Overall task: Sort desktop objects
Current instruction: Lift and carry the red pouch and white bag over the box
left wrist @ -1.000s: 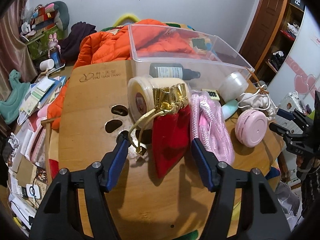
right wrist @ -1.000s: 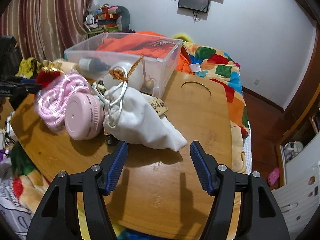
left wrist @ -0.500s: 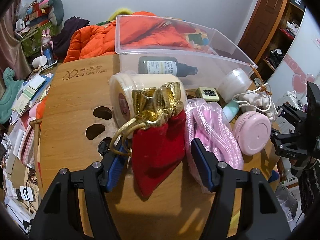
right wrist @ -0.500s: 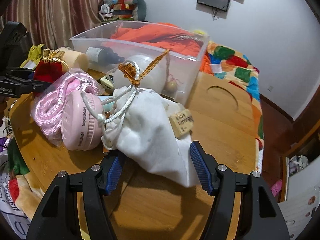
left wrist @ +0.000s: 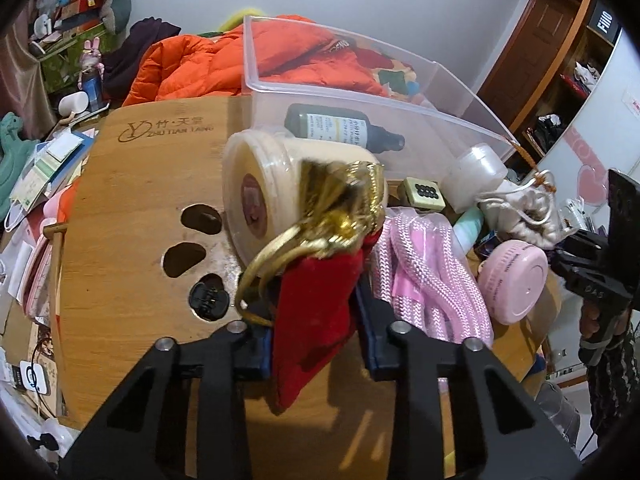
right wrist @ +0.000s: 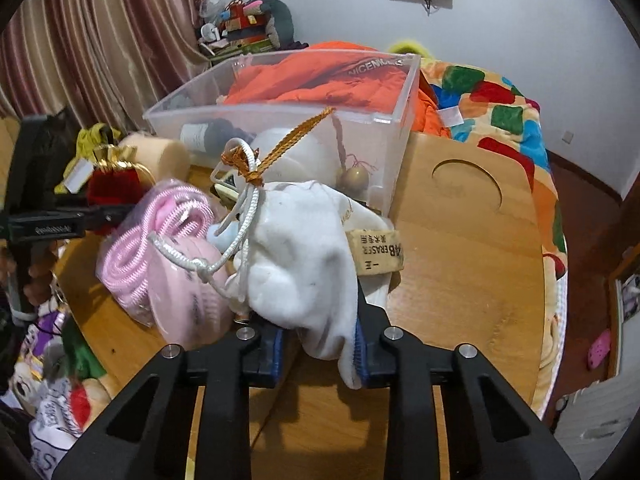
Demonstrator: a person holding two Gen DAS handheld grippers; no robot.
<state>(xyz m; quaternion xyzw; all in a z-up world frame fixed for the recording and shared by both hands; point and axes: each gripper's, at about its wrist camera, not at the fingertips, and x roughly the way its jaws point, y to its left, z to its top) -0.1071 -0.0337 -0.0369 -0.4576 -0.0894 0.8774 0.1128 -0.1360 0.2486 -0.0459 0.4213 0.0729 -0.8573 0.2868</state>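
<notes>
The red velvet drawstring pouch with gold trim (left wrist: 316, 312) sits between your left gripper (left wrist: 318, 340) fingers, and the white cloth drawstring bag (right wrist: 308, 276) between your right gripper (right wrist: 318, 346) fingers; both jaws are closing onto fabric. Squeeze fully before lifting, keeping the cords from snagging the pink braided rope bundle (left wrist: 428, 264) beside them.

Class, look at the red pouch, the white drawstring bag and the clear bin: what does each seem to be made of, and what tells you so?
Red pouch: probably velvet, matt and fuzzy, with a shiny gold foil-like top.
White drawstring bag: soft woven or knitted cloth, crumpled, tied with braided cord.
Clear bin: rigid see-through plastic with smooth, slightly frosted walls; the bottle inside shows through it.
</notes>
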